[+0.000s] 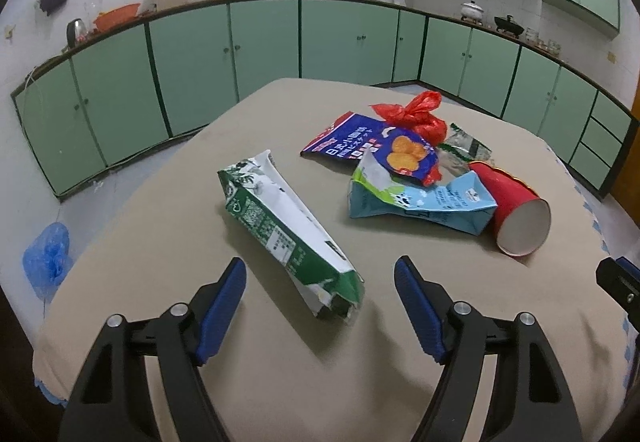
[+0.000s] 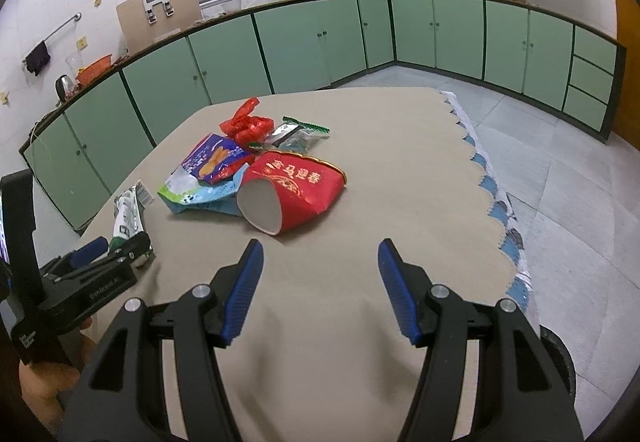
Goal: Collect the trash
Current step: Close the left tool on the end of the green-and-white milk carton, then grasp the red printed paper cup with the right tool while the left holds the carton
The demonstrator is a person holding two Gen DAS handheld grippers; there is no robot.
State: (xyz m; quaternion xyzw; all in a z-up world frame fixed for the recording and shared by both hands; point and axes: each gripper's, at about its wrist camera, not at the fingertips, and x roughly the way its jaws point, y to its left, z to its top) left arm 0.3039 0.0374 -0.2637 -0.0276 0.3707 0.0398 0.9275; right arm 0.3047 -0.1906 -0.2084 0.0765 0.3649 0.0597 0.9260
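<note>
- The left gripper (image 1: 320,274) is held low and level, its blue-padded fingers (image 1: 224,306) spread wide apart with nothing clamped.
- The right gripper (image 2: 320,258) is likewise held with its jaws wide apart and nothing gripped.
- The left gripper's handle is grasped by a hand (image 2: 48,378).

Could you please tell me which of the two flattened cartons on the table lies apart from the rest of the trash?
The green-and-white carton, lying alone before the left hand-held gripper; the light-blue carton sits in the pile.
</note>
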